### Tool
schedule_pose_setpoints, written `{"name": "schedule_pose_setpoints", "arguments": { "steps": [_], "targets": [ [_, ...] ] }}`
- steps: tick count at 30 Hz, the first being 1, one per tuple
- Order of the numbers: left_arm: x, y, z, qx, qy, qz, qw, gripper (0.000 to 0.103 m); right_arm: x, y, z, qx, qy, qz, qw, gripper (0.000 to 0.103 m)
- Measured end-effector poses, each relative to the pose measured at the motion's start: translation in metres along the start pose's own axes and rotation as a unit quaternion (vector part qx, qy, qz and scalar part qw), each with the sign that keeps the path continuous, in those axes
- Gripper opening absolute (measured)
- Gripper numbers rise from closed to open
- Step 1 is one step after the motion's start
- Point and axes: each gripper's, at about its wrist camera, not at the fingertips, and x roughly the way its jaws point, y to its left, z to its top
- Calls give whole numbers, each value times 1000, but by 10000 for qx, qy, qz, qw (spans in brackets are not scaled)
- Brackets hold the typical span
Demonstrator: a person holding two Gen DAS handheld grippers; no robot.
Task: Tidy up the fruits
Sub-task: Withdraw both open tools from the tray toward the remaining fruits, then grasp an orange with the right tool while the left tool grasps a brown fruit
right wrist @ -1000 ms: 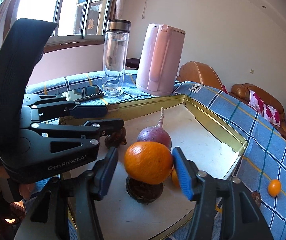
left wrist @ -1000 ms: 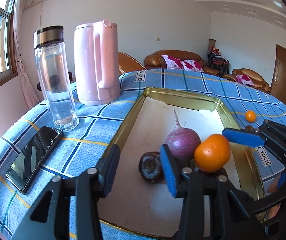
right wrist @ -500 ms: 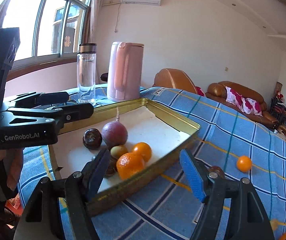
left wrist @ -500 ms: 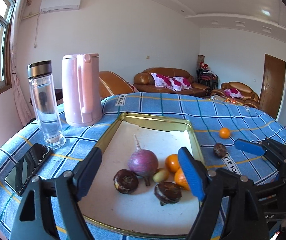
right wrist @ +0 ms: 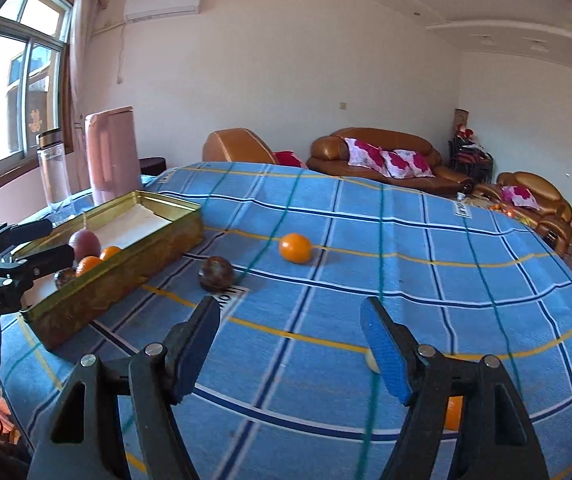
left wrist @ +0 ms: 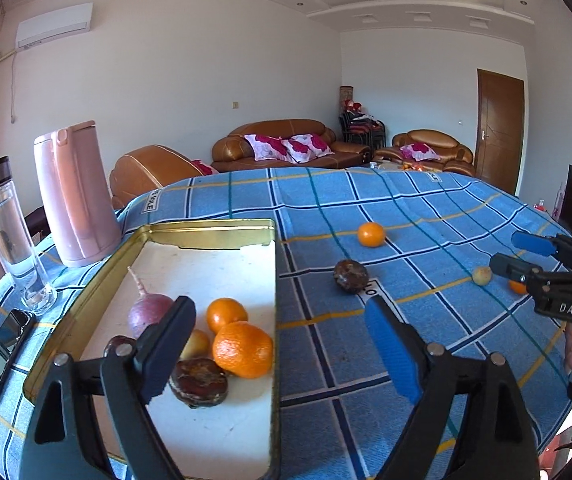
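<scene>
Left gripper (left wrist: 282,340) hangs with nothing between its jaws, which have just been opening wide, over the near right edge of the gold metal tray (left wrist: 274,360). In the tray lie a big orange mandarin (left wrist: 242,349), a dark wrinkled fruit (left wrist: 198,381) and a purple radish (left wrist: 148,312). Right gripper (right wrist: 289,340) gapes empty above the blue checked tablecloth (right wrist: 405,264). Further out on the cloth, a dark brown fruit (right wrist: 216,273), then a small orange (right wrist: 295,247).

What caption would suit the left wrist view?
Open left gripper above a tray of fruit, with an orange left on the tablecloth.
</scene>
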Motion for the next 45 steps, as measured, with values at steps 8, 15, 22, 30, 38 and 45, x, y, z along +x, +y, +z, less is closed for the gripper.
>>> {"name": "schedule_pose_setpoints", "arguments": {
  "steps": [8, 15, 22, 30, 38, 45],
  "targets": [
    [12, -29, 9, 299, 135, -196, 9993, 89, 2, -81, -18, 712, 699, -745, 9922, 74],
    [24, -47, 14, 468, 257, -313, 9981, 92, 16, -101, -30, 925, 1201, -616, 9865, 74],
    [40, -56, 19, 479, 469, -447, 9967, 92, 29, -113, -41, 1088, 1648, -337, 9797, 50],
    [66, -63, 33, 421, 766, -440, 9952, 87, 13, -91, -10, 777, 1149, -424, 9894, 50],
    [113, -72, 40, 346, 1228, -390, 9911, 72, 39, -49, 30, 710, 697, -211, 9948, 50],
    [152, -71, 34, 105, 1749, -535, 9831, 56, 70, -29, 26, 751, 747, -290, 9939, 50]
  ]
}}
